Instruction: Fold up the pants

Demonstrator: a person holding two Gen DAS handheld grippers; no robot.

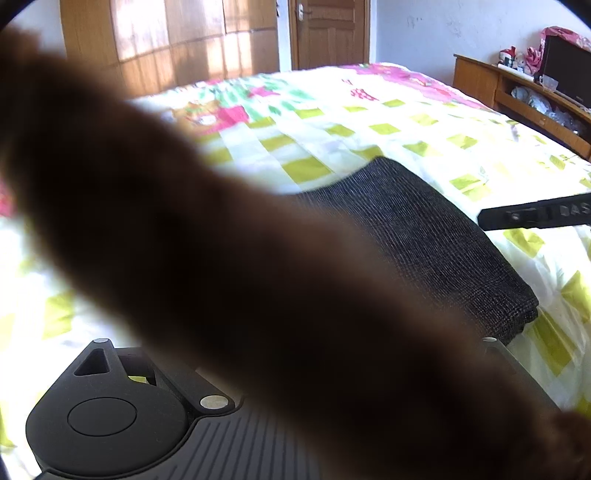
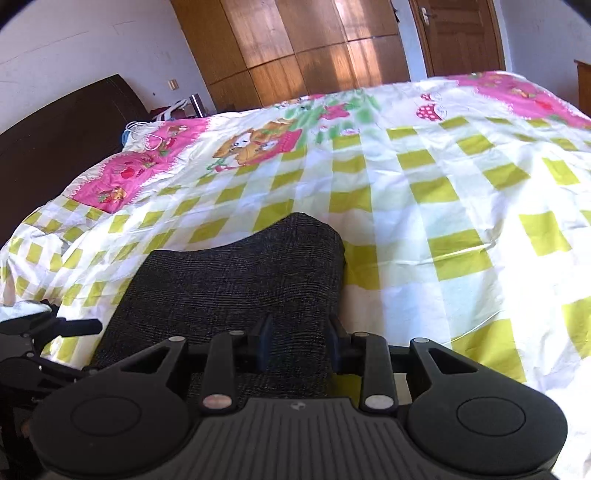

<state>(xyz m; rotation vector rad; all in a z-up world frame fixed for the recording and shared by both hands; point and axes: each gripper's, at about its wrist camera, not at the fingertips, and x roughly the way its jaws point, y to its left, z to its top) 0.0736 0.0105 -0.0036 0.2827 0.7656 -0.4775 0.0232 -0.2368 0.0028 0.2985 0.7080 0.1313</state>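
The dark grey pants (image 2: pixel 236 291) lie folded in a thick bundle on the bed; they also show in the left wrist view (image 1: pixel 413 236). My right gripper (image 2: pixel 299 345) is open, its fingers (image 2: pixel 264 341) standing apart over the near edge of the bundle. A finger of that gripper (image 1: pixel 535 214) enters the left wrist view from the right. A blurred brown shape (image 1: pixel 207 258) crosses the left wrist lens and hides my left gripper's fingers. The left gripper's body (image 2: pixel 33 347) shows at the left edge of the right wrist view, beside the pants.
The bed carries a white, yellow-green checked cover (image 2: pixel 443 206) with pink cartoon prints. A dark headboard (image 2: pixel 55 136) stands at the left, a wooden shelf unit (image 1: pixel 517 92) with clutter at the right, a wardrobe (image 2: pixel 295 44) and a door (image 2: pixel 458 33) beyond.
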